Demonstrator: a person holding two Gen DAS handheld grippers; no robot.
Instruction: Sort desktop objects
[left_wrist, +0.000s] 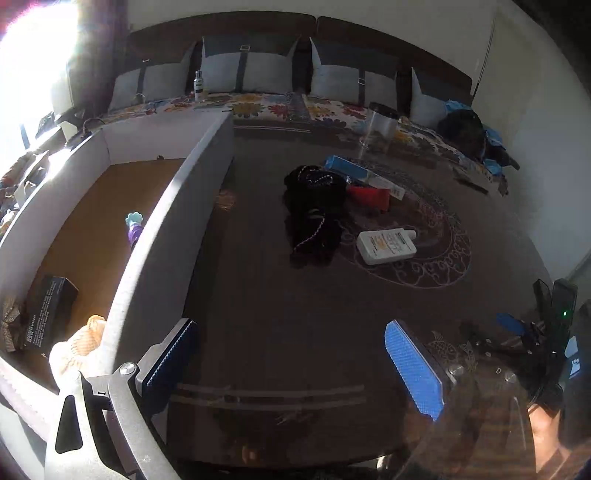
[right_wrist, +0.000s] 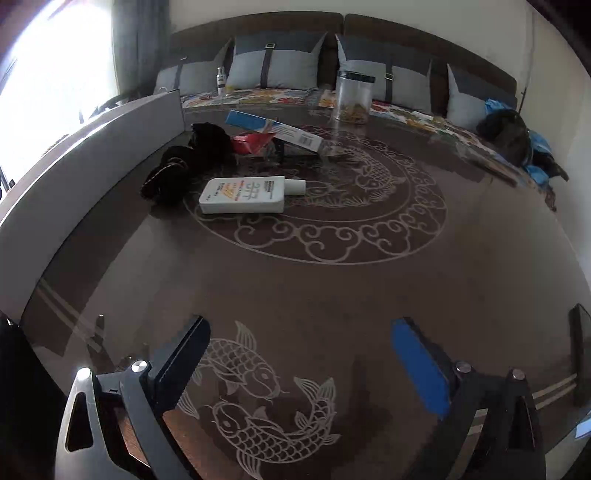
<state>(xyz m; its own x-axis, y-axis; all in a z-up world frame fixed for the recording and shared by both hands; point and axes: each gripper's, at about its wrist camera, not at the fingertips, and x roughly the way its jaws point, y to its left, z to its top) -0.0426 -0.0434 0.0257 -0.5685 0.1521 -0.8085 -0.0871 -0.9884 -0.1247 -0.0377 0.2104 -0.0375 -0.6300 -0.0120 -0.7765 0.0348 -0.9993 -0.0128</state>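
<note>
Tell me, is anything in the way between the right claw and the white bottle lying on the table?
Nothing visible. Bare table lies between the open right gripper and the white bottle; the black cloth sits beside it.

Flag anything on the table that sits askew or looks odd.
The blue carton sits tilted, propped on the red pack rather than flat. The white bottle lies on its side. Nothing looks spilled or broken.
</note>
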